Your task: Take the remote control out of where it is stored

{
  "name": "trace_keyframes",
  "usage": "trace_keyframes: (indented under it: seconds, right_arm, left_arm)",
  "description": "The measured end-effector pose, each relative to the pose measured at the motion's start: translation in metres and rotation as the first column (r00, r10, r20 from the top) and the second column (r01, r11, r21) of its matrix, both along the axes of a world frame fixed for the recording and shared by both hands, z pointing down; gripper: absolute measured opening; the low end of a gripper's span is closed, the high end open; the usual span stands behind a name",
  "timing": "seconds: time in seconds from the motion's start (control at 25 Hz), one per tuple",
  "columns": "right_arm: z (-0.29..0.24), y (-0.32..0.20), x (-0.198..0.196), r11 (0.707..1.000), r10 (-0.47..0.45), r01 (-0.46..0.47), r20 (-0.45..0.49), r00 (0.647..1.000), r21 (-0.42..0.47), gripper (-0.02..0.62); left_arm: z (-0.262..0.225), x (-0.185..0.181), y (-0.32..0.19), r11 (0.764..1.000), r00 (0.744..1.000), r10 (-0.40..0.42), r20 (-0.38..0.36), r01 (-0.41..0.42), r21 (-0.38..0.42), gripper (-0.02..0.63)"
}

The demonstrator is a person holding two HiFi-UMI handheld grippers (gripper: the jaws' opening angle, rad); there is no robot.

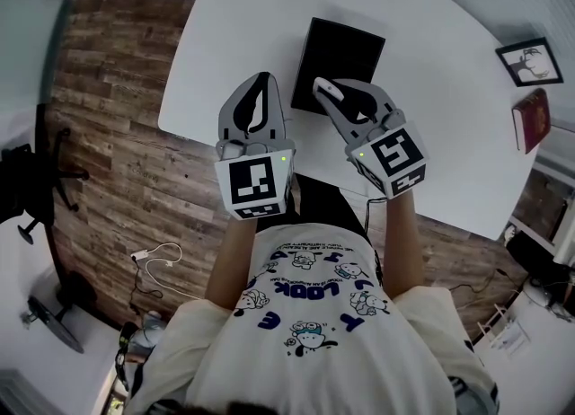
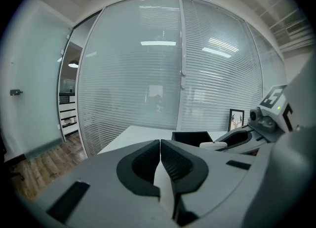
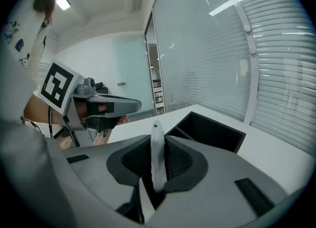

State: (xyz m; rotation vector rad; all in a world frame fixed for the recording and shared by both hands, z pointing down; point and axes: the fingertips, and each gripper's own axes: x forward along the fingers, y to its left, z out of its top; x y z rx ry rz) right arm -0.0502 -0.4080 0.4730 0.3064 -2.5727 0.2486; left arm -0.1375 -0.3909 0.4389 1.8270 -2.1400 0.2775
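1. Above the near side of the white rounded table (image 1: 449, 126), the right gripper (image 1: 325, 88) is clamped on a slim white plastic remote control (image 3: 156, 158), which stands edge-up between its pads.
2. At the gripper's tip, the remote control sits by the near rim of the open black rectangular box (image 1: 337, 54). Whether it touches the box cannot be told.
3. To the left, the left gripper (image 1: 261, 76) has its jaws pressed together with nothing between them. It points at the table beside the box.
4. Well off to the right, a black-framed picture (image 1: 530, 61) and a dark red book (image 1: 530, 119) lie on the table.
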Motion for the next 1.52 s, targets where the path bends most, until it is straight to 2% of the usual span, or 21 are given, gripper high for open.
trace_keyframes:
  seconds: [0.36, 0.84, 1.24, 1.52]
  right_arm:
    - [-0.031, 0.001, 0.008, 0.997, 0.073, -0.074, 0.087, 0.993, 0.007, 0.081]
    - [-0.08, 0.015, 0.004, 0.99, 0.09, -0.103, 0.126, 0.988, 0.099, 0.081]
    - [-0.106, 0.03, -0.017, 0.98, 0.124, -0.151, 0.192, 0.973, 0.13, 0.081]
    - [-0.115, 0.049, -0.041, 0.984, 0.101, -0.129, 0.219, 0.97, 0.12, 0.081]
  left_arm:
    - [-0.012, 0.0, 0.011, 1.0, 1.0, 0.001, 0.007, -0.001, 0.027, 0.018]
    - [-0.048, -0.006, 0.029, 0.995, 1.0, -0.004, 0.023, 0.001, 0.104, 0.018]
    - [-0.069, -0.021, 0.049, 0.988, 0.999, -0.036, 0.033, 0.03, 0.152, 0.018]
    - [-0.081, -0.035, 0.067, 0.984, 0.997, -0.072, 0.035, 0.065, 0.167, 0.018]
